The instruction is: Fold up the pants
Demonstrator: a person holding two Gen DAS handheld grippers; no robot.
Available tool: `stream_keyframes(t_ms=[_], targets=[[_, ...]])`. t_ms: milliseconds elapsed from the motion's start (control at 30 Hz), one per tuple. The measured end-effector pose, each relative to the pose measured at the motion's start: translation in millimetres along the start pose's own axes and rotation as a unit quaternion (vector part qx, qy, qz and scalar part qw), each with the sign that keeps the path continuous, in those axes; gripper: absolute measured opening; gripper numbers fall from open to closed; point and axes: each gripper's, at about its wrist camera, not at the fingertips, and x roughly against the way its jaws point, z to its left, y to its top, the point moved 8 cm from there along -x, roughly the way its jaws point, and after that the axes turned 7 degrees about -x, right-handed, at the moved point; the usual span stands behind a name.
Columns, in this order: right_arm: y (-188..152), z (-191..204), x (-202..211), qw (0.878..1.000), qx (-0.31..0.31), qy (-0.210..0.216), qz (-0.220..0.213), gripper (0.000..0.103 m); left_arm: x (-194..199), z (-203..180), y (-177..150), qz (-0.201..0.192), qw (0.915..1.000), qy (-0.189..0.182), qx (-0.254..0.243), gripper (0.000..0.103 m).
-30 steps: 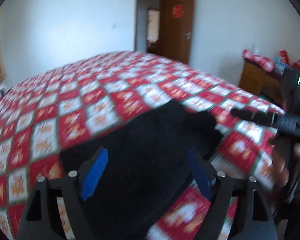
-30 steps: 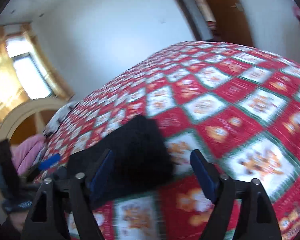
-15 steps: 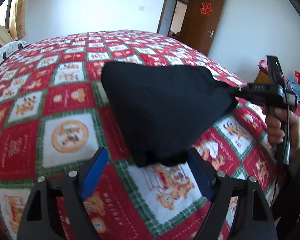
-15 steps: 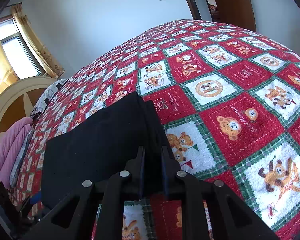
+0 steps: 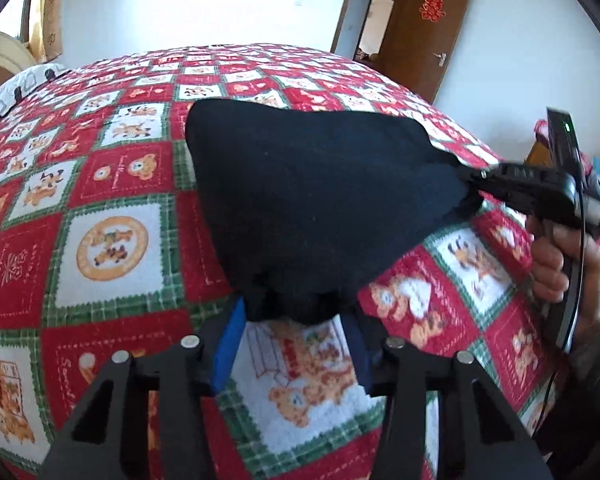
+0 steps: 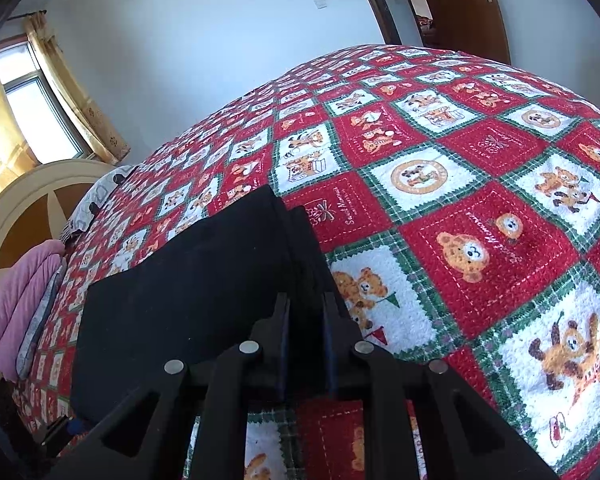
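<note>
Black pants lie folded on the red patchwork bedspread. My left gripper sits low over their near corner, and its jaws are closing. The bunched corner is between the blue pads, which just reach its sides. My right gripper is shut on the pants' right-hand folded edge. In the left wrist view the right gripper pinches the cloth's far right corner, which is pulled up into a point.
A person's hand holds the right gripper's handle at the bed's right side. A headboard, pillow and pink blanket are at the left. An open wooden door stands behind the bed.
Both grippers came down to the pants. The right gripper went from wide open to shut on the folded edge. The left gripper's jaws have narrowed around the near corner.
</note>
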Motion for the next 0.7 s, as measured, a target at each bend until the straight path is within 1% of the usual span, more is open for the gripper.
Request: stream_keyframes(t_ms=[33, 100, 133, 200, 233, 300, 367, 400, 433, 467, 533, 567, 600, 633, 667, 700], targets=[[-0.3, -0.8, 0.1, 1.0, -0.002, 0.002, 0.001, 0.015, -1.5, 0.8, 2.2, 0.0, 1.0, -0.001, 0.001, 0.035], [-0.9, -1.7, -0.6, 1.0, -0.004, 0.003, 0.001, 0.015, -2.1, -0.1, 5.0, 0.006, 0.9999, 0.007, -0.009, 0.02], [-1.2, -1.6, -1.1, 1.0, -0.002, 0.002, 0.001, 0.015, 1.1, -0.8, 4.9, 0.01, 0.9998, 0.012, -0.011, 0.015], [-1.6, -1.1, -1.3, 1.0, 0.001, 0.0, 0.0, 0.015, 11.5, -4.0, 1.7, 0.009, 0.9999, 0.01, -0.005, 0.011], [-1.8, -1.1, -0.9, 1.0, 0.001, -0.001, 0.0, 0.015, 18.7, -5.8, -2.9, 0.006, 0.9999, 0.011, -0.004, 0.005], [-1.9, -2.1, -1.3, 1.0, -0.001, -0.002, 0.001, 0.015, 18.5, -7.9, -12.8, 0.014, 0.9999, 0.006, -0.004, 0.003], [-2.1, -3.1, -2.6, 1.0, -0.001, -0.007, 0.002, 0.015, 9.3, 0.4, -21.6, 0.029, 0.9995, 0.003, 0.014, 0.002], [-1.9, -3.1, -2.7, 1.0, -0.001, -0.01, 0.002, 0.015, 9.1, 5.6, -21.8, 0.023, 0.9987, -0.021, 0.04, 0.002], [-1.7, -2.9, -1.1, 1.0, -0.005, -0.01, 0.001, 0.015, 11.0, 7.6, -19.8, 0.017, 0.9978, -0.036, 0.054, 0.002], [-1.2, -3.1, 0.1, 1.0, -0.006, -0.01, 0.001, 0.015, 13.1, 8.8, -18.3, 0.013, 0.9972, -0.042, 0.06, 0.002], [-2.0, -3.3, 2.5, 1.0, -0.004, -0.012, -0.001, 0.015, 23.8, 2.9, -12.2, -0.009, 0.9971, -0.055, 0.052, 0.002], [-2.5, -3.5, 2.0, 1.0, -0.002, -0.013, -0.001, 0.015, 27.9, 0.3, -10.7, -0.017, 0.9968, -0.056, 0.054, 0.002], [-2.8, -3.8, 1.2, 1.0, -0.001, -0.013, -0.001, 0.015, 29.3, -2.8, -9.9, -0.019, 0.9965, -0.058, 0.057, 0.01], [-2.7, -4.2, 0.8, 1.0, -0.001, -0.013, -0.001, 0.015, 28.9, -7.6, -10.9, -0.016, 0.9963, -0.062, 0.057, 0.023], [-2.8, -4.1, 0.7, 1.0, 0.0, -0.013, -0.001, 0.015, 27.7, -11.1, -10.6, -0.014, 0.9964, -0.063, 0.055, 0.031], [-3.3, -4.2, 1.1, 1.0, 0.001, -0.014, -0.001, 0.015, 26.7, -14.1, -11.8, -0.013, 0.997, -0.056, 0.052, 0.05]])
